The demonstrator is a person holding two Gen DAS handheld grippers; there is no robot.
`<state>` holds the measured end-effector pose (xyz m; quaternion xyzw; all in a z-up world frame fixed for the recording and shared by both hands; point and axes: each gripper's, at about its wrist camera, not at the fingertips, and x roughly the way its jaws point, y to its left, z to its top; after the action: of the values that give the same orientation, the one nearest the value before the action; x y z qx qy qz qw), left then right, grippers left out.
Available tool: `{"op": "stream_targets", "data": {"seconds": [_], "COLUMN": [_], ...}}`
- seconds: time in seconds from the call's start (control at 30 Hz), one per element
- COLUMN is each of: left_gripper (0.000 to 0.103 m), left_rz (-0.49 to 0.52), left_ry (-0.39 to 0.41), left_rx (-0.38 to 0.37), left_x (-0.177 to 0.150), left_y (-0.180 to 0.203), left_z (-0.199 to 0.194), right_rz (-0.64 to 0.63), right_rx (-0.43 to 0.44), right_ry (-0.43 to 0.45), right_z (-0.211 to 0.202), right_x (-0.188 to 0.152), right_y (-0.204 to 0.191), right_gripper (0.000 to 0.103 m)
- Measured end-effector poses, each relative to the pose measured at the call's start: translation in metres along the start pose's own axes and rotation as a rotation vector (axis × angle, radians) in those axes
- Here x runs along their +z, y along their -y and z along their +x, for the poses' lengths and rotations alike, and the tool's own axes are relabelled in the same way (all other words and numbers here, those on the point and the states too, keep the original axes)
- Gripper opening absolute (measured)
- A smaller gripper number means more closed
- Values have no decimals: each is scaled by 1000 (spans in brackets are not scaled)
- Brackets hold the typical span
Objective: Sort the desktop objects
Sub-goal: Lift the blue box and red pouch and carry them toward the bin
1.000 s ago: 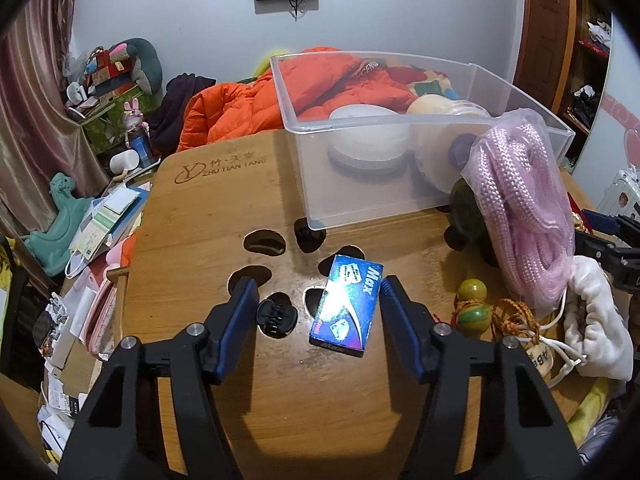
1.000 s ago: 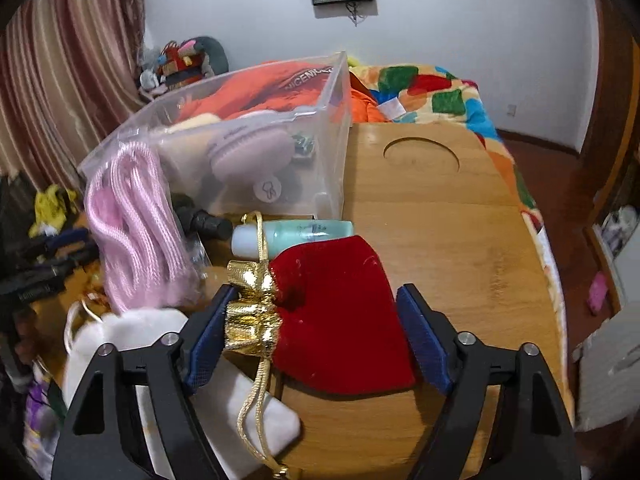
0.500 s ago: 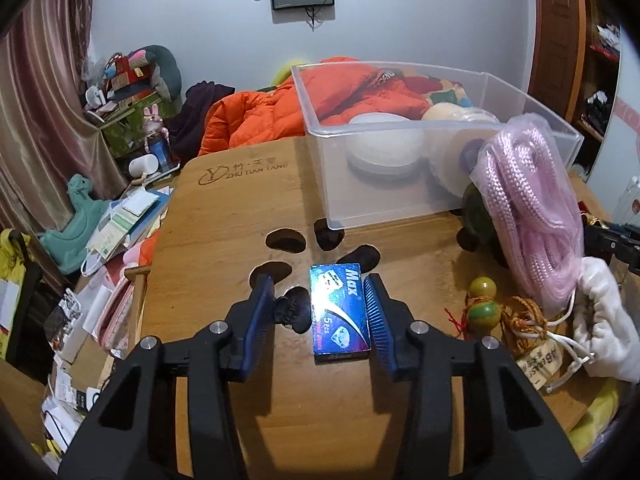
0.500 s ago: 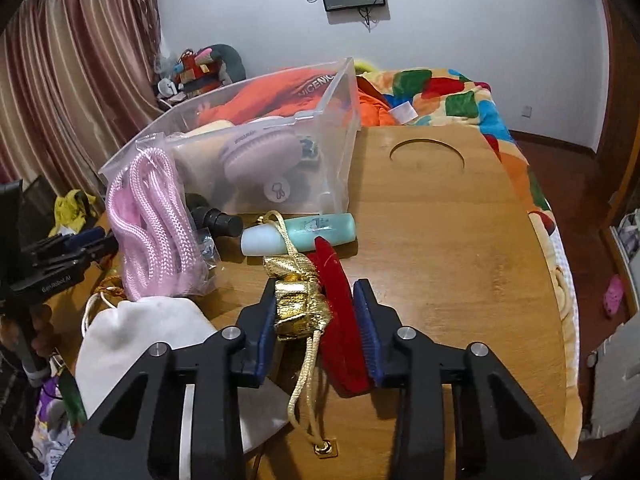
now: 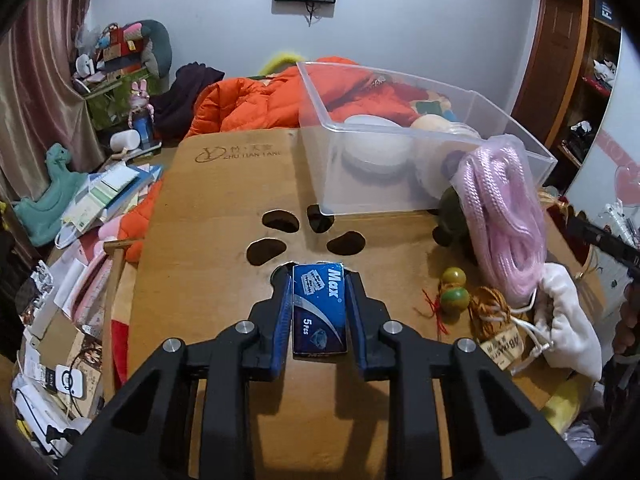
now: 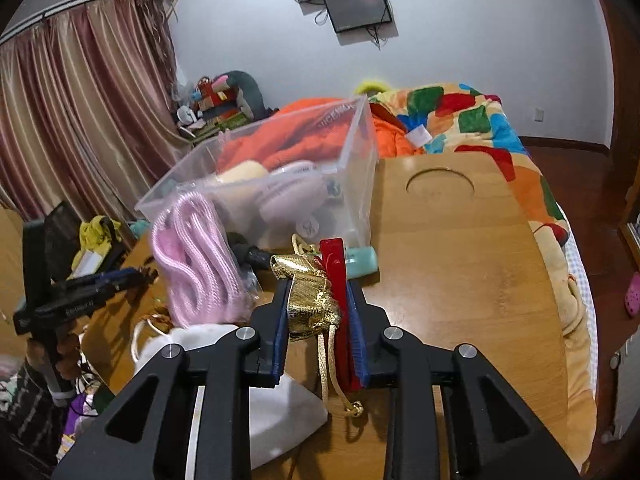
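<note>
The blue Max box [image 5: 319,309] is clamped between the pads of the left tool [image 5: 319,300], whose jaws have just been closing onto its long sides; the box lies flat on the wooden table [image 5: 208,240], just near of a cluster of dark cut-out holes [image 5: 276,222]. To its left, bare table runs to the left edge; to its right, beads [image 5: 454,288], a pink rope bundle [image 5: 504,224] and a white pouch [image 5: 568,336] crowd the surface. The clear plastic bin [image 5: 400,184] stands beyond the holes at the far side. The right tool [image 6: 320,312] is closed on the red pouch [image 6: 338,276] at its gold neck [image 6: 308,296], pinched upright. To the right of it, open table [image 6: 460,264] reaches the rounded right edge and a circular recess [image 6: 440,186].
</note>
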<state>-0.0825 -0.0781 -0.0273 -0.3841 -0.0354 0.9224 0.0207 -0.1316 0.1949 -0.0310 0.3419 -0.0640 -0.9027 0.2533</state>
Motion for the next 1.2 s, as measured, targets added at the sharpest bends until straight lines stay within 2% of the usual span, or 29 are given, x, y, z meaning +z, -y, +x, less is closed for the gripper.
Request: {"op": "stream_targets", "data": {"seconds": [0.2, 0.53, 1.2], "left_gripper": [26, 26, 26], "left_rz": [-3, 19, 76], "left_ry": [30, 119, 266], "left_rx": [0, -45, -74], "left_x": [1, 20, 84], "left_y": [4, 22, 48], "left_z": [-14, -35, -64], "right_rz": [2, -23, -115], "right_rx": [12, 24, 11], "right_ry": [44, 86, 157], "right_z": [-14, -29, -38], "right_x": [5, 19, 74], "right_y": [-3, -17, -42], "right_gripper": [24, 24, 24]}}
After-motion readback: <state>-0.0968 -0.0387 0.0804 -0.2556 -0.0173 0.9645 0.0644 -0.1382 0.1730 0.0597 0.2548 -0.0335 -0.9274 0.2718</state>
